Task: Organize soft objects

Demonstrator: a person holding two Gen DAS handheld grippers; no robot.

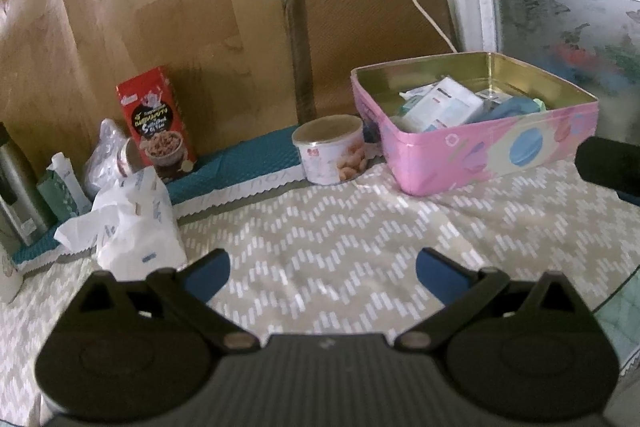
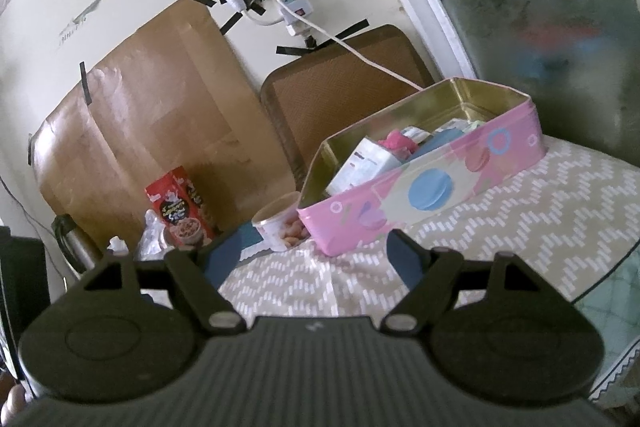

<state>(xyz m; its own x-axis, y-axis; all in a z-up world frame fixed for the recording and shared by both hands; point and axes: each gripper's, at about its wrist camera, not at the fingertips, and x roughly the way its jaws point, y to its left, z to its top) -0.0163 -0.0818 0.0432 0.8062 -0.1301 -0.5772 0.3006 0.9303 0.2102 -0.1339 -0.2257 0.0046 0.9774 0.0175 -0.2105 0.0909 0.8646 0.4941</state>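
Note:
A pink tin box point(image 1: 492, 147) point(image 2: 420, 195) with a gold inside stands open at the table's far right. In it lie white soft packets point(image 1: 444, 103) point(image 2: 372, 163), a blue cloth point(image 1: 512, 107) and a pink cloth point(image 2: 396, 141). A white tissue pack point(image 1: 136, 223) with loose tissue sits at the left. My left gripper point(image 1: 322, 275) hovers open over the patterned tablecloth, nothing between its blue pads. My right gripper point(image 2: 316, 255) is open too, short of the tin's near left corner, and holds nothing. Its dark tip point(image 1: 608, 163) shows at the right edge of the left wrist view.
A nut cup point(image 1: 332, 151) point(image 2: 280, 227) stands left of the tin. A red snack box point(image 1: 156, 123) point(image 2: 180, 215), a plastic bag point(image 1: 106, 155), a green pack point(image 1: 60, 187) and a steel flask point(image 1: 16, 183) line the back left. A chair back point(image 1: 368, 39) and cardboard point(image 1: 132, 27) stand behind. The table edge point(image 2: 600, 279) curves at right.

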